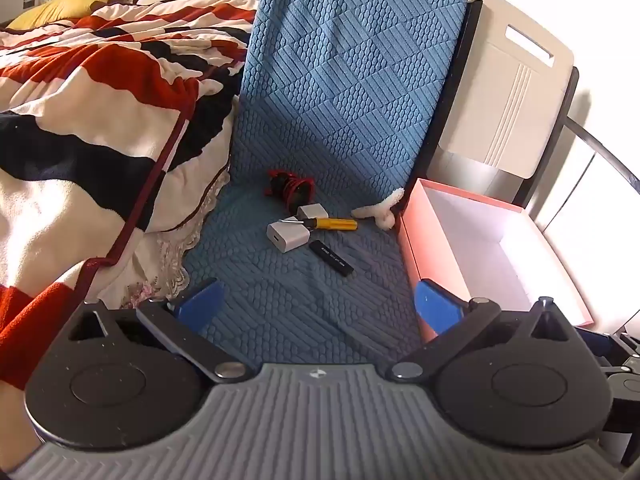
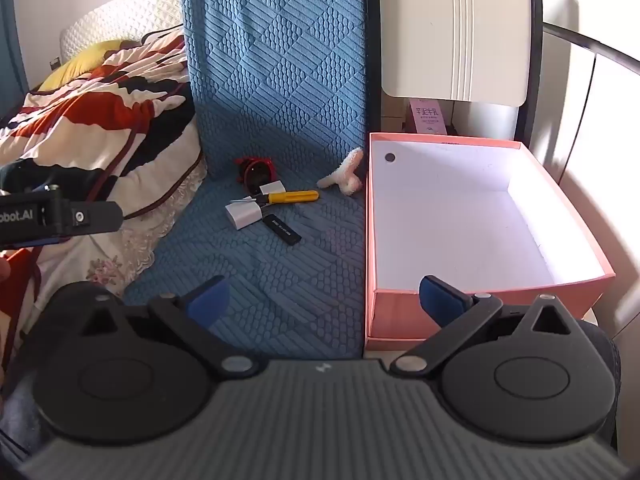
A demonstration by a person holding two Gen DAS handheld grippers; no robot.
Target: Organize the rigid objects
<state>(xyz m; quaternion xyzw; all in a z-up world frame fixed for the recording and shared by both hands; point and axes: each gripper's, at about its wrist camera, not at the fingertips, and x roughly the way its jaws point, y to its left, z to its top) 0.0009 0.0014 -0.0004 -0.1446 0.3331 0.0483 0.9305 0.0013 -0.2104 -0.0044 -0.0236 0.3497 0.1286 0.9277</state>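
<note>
Left wrist view: the left gripper is held with its jaws wide and nothing between them, above a blue quilted mat. Clustered ahead on the mat are seen two white chargers, a yellow-handled screwdriver, a black stick and a red-and-black object. Right wrist view: the right gripper is likewise empty with jaws wide, beside an open pink box just right of the mat.

Screwdriver left of box
</note>
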